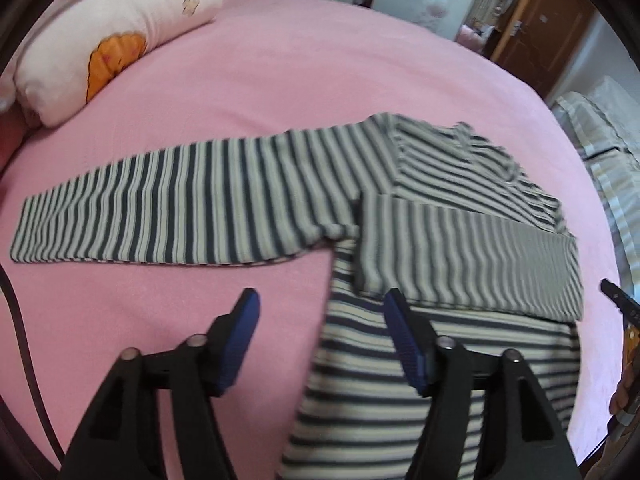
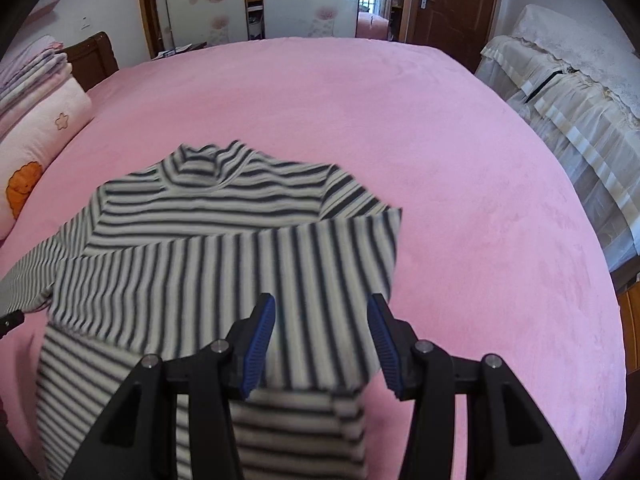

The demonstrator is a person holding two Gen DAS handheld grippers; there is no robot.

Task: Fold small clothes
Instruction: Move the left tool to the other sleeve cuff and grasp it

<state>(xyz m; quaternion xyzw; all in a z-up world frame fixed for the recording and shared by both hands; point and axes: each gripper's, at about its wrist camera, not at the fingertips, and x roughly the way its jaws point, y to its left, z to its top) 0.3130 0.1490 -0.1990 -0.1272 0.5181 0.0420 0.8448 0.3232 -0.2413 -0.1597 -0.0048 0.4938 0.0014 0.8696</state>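
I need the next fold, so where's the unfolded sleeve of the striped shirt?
In the left wrist view, the unfolded striped sleeve stretches left across the pink bedspread, below the pink pillow.

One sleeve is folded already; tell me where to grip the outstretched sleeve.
Grip the outstretched sleeve at its cuff end, coming down from above with the open left gripper. It lies flat and straight, so lifting the free cuff should fold it across the shirt body.

The striped shirt (image 2: 208, 216) has dark and white stripes and a high neck. It lies flat, neck pointing to 12 o'clock. One sleeve is folded across its front. The other sleeve (image 1: 160, 204) sticks out toward 9 o'clock.
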